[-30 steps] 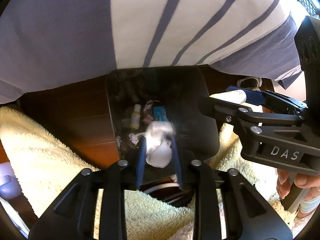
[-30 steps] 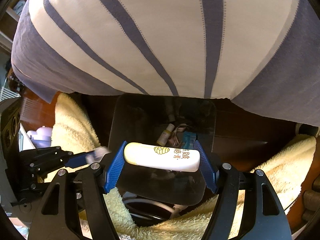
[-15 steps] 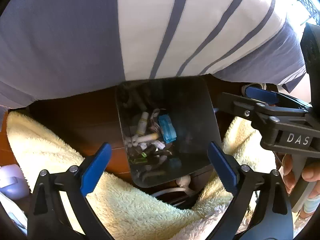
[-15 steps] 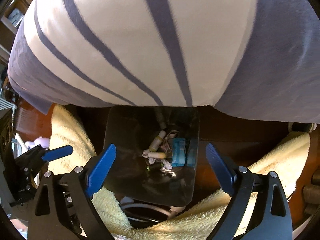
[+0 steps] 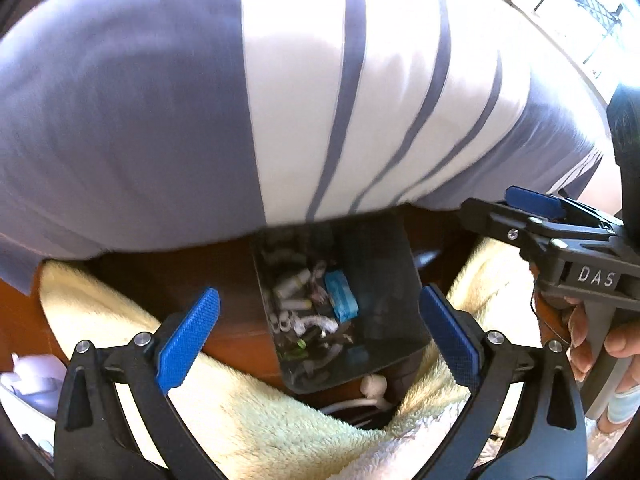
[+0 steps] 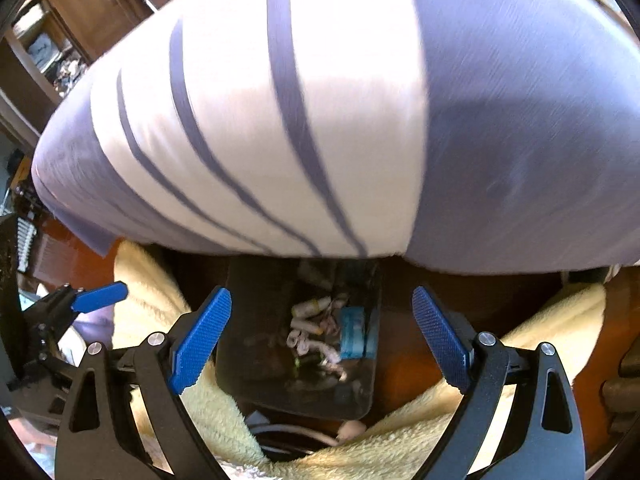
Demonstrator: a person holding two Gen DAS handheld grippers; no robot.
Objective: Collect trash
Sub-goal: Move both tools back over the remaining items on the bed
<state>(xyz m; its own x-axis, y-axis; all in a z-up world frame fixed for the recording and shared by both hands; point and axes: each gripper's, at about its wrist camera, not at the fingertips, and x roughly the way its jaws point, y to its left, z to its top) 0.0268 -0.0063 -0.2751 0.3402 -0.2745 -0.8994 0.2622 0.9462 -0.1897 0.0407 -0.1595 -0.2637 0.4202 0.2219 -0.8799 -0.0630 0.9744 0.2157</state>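
Both claws, left gripper (image 5: 320,336) and right gripper (image 6: 322,334), spread, empty; bin (image 5: 384,248) far rim hidden under striped shirt (image 5: 320,100).

Both grippers pointed steeply down over the dark bin (image 5: 336,308). The left gripper (image 5: 320,338) had just been opening; its jaws stood wide apart above the bin with nothing between them. The right gripper (image 6: 322,338) had likewise just been opening and hung empty over the bin. To the bin's right, a hand (image 5: 600,344) gripped the right gripper's handle.
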